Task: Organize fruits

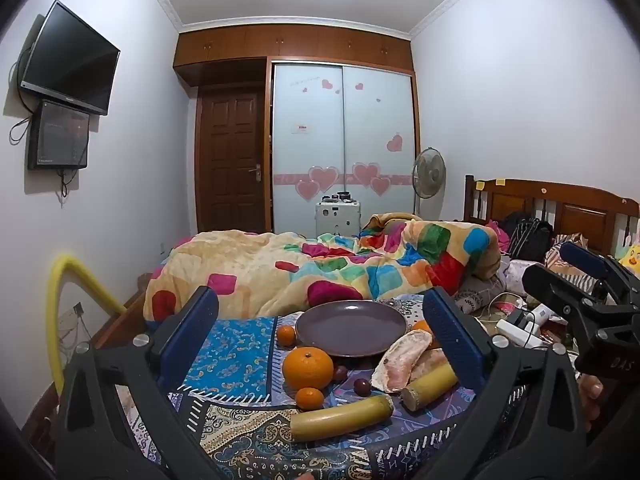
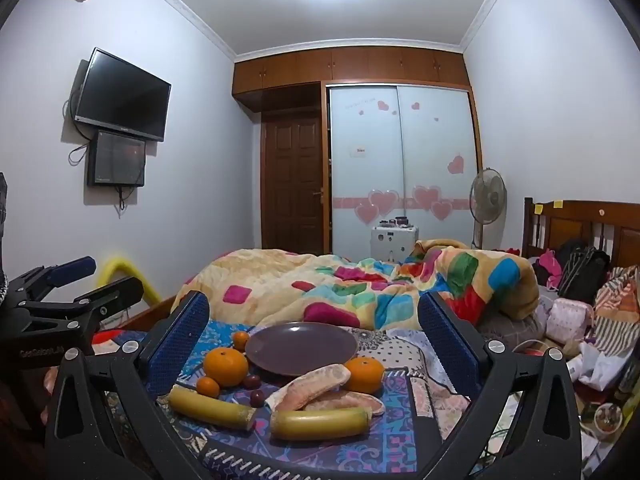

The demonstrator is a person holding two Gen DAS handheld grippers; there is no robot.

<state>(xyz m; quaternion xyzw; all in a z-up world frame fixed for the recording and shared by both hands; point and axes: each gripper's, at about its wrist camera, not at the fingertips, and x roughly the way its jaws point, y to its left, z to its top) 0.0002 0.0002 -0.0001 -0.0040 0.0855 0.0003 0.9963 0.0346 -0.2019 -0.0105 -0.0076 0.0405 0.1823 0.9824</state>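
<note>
I see both sets of jaws spread wide and holding nothing: my left gripper (image 1: 320,332) and right gripper (image 2: 314,334) each frame the plate (image 2: 301,347) on the patterned cloth (image 2: 396,436) over the bed. Around that plate lie the fruits: a big orange (image 2: 225,366) left of it, another orange (image 2: 365,369) to its right, partly hidden behind a pink peel (image 2: 308,386). Two bananas (image 2: 320,423) lie in front of the plate, two grapes (image 2: 257,398) between them and it. The cloth's near edge is cut off by the gripper frames.

Both claws (image 1: 320,320) (image 2: 314,320) wide open.
</note>
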